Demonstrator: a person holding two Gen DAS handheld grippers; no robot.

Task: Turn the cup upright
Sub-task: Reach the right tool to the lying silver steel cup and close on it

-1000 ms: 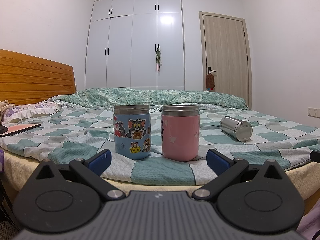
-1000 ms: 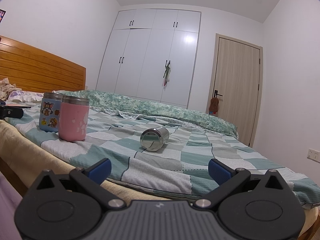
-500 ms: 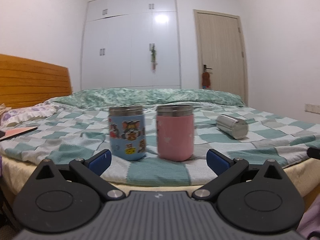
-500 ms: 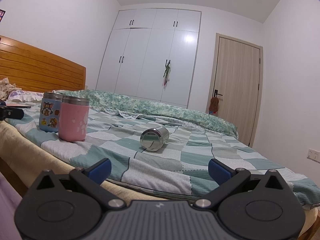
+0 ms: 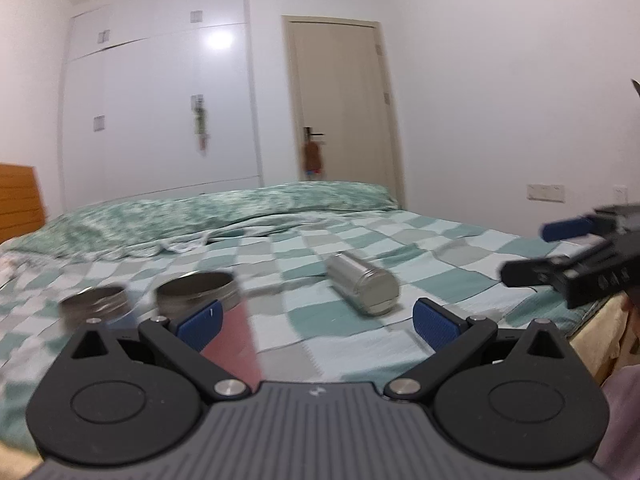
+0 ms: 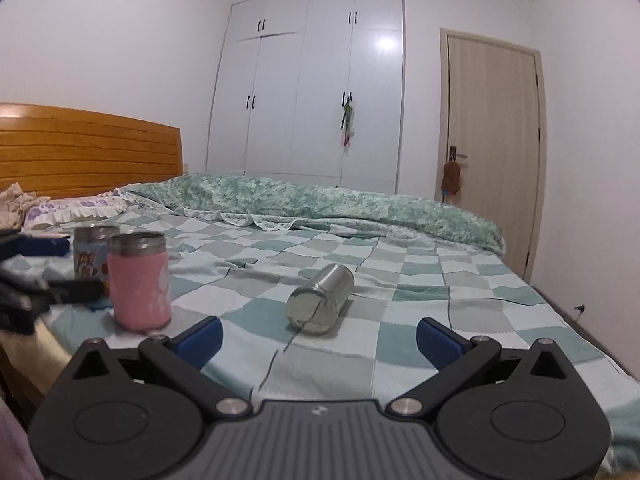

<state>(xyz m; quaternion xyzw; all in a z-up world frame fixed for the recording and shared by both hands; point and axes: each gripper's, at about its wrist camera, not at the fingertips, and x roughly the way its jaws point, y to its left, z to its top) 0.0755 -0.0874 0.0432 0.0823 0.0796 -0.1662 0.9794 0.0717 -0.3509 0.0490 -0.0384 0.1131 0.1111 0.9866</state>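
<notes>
Checkered bed (image 6: 420, 292), nothing done yet. Pink cup (image 6: 139, 282) and sticker cup (image 6: 90, 254) upright near the left edge. Steel cup (image 6: 320, 298) on its side mid-bed, closed end toward the right wrist camera, well apart from both. Right gripper (image 6: 318, 334) spread wide, empty, lined up short of it. Left gripper (image 5: 316, 322) also wide, empty, over the pink cup. Grasp, lift, upending all left.
</notes>
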